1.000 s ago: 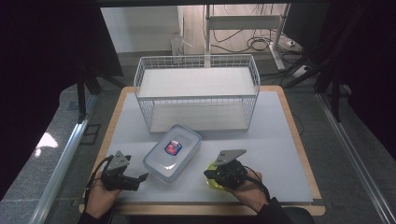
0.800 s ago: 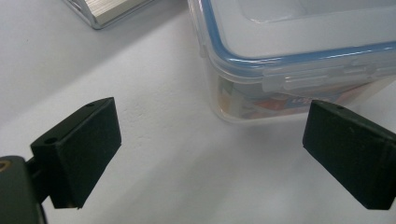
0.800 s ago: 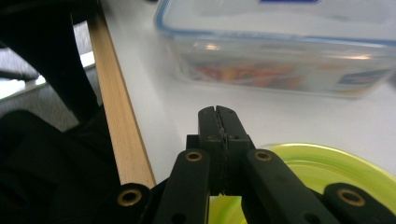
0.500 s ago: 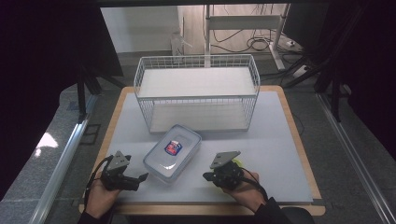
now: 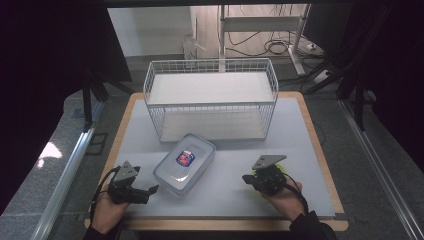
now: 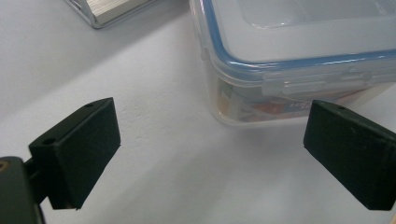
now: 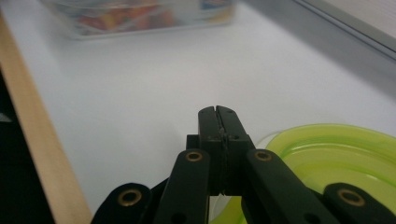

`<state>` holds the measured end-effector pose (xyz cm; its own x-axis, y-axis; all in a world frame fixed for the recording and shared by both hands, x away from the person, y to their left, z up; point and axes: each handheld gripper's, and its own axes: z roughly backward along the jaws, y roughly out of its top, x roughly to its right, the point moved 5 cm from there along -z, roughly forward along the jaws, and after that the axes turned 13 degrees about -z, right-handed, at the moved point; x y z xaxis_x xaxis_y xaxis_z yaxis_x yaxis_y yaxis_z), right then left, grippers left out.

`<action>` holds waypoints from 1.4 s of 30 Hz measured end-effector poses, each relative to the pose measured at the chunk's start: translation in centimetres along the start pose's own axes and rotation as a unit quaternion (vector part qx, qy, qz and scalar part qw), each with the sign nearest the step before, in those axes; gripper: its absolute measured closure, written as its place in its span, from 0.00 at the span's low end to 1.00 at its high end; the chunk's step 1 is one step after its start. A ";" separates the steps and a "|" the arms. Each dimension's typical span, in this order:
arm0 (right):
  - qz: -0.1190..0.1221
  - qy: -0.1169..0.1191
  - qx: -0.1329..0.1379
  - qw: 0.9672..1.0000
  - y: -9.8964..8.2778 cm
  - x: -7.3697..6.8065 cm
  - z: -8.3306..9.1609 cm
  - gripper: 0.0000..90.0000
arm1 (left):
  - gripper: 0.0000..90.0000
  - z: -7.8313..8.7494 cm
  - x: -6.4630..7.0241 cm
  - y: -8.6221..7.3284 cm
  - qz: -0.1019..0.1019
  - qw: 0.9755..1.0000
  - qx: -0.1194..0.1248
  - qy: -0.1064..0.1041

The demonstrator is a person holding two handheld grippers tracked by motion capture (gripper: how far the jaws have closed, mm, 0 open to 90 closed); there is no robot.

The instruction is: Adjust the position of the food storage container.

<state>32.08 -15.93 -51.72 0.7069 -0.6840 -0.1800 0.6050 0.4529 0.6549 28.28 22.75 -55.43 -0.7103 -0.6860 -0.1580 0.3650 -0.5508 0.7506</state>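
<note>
Right gripper [image 7: 219, 112] is clamped shut on nothing, next to a green lid [image 7: 336, 154]. Left gripper [image 6: 210, 154] sits wide open just short of the box [image 5: 185, 162] mid-table. Looks like pre-grasp: next, close in squarely, maybe lift toward the rack [image 5: 210, 95].

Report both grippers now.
Left gripper: open, empty, near the lidded box.
Right gripper: shut, holding nothing, beside a green ring.

container [image 5: 184, 163] before wire basket [image 5: 210, 99], on table [image 5: 300, 130]
</note>
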 end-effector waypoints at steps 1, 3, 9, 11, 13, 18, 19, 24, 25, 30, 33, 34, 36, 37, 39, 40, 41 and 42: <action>-0.007 -0.005 0.002 1.000 -0.1 0.5 0.3 1.00 | 0.04 0.0 0.0 0.0 0.001 1.000 0.000 0.000; -0.018 -0.014 0.007 1.000 -0.4 1.6 0.9 1.00 | 0.04 0.0 0.0 0.0 0.003 1.000 0.001 0.000; -0.044 -0.037 0.016 0.998 -1.4 4.0 2.2 1.00 | 0.04 0.0 0.0 0.0 0.005 1.000 0.003 -0.001; -0.058 -0.050 0.022 0.997 -1.8 5.3 3.0 1.00 | 0.04 0.0 0.0 0.0 0.006 1.000 0.003 -0.001; -0.066 -0.062 0.024 0.996 -2.0 6.0 3.5 1.00 | 0.04 -0.1 0.0 0.0 0.007 1.000 0.002 -0.002; -0.068 -0.064 0.035 0.995 -1.4 5.7 3.5 1.00 | 0.03 -0.1 0.2 0.1 0.014 1.000 0.005 -0.014; -0.064 -0.059 0.037 0.995 -1.1 5.3 3.3 1.00 | 0.03 0.0 0.2 0.1 0.018 1.000 0.008 -0.021; -0.038 -0.034 0.036 0.998 1.4 3.3 1.0 1.00 | 0.14 0.2 0.6 0.3 0.025 0.999 0.003 -0.027; -0.027 -0.031 0.036 0.998 2.2 2.9 0.2 1.00 | 0.20 0.3 0.9 0.5 0.028 0.999 0.003 -0.034; -0.017 -0.019 0.042 0.999 5.4 2.5 -3.6 1.00 | 0.61 0.8 1.4 1.0 0.053 0.997 0.017 -0.059; -0.025 -0.015 0.048 0.998 7.2 2.7 -5.7 1.00 | 0.85 1.0 1.7 0.8 0.074 0.995 0.015 -0.071; -0.025 -0.015 0.048 0.998 7.2 2.7 -5.7 1.00 | 0.88 1.0 1.7 0.8 0.074 0.995 0.015 -0.071; -0.029 -0.012 0.051 0.998 8.2 2.8 -7.0 1.00 | 0.96 1.0 1.7 0.6 0.070 0.995 0.003 -0.070; -0.029 -0.008 0.048 0.998 9.2 2.9 -8.5 1.00 | 0.98 0.7 1.9 0.6 0.072 0.994 0.000 -0.083; -0.026 -0.005 0.045 0.999 9.9 3.0 -9.9 1.00 | 0.97 0.1 2.3 0.6 0.051 0.995 -0.028 -0.079; -0.026 -0.005 0.045 0.999 9.9 3.0 -9.9 1.00 | 0.97 0.1 2.3 0.6 0.051 0.995 -0.028 -0.079; -0.018 0.005 0.041 0.999 10.4 2.9 -10.9 1.00 | 0.97 -0.3 2.5 0.7 0.053 0.995 -0.032 -0.081; -0.018 0.005 0.041 0.999 10.4 2.9 -10.9 1.00 | 0.97 -0.3 2.5 0.7 0.053 0.995 -0.032 -0.081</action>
<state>44.44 -6.95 -53.45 0.6889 -0.6931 -0.2121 0.5985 0.3788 0.7059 26.96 20.55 -55.47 -0.7509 -0.6598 0.0293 0.4774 -0.5117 0.7143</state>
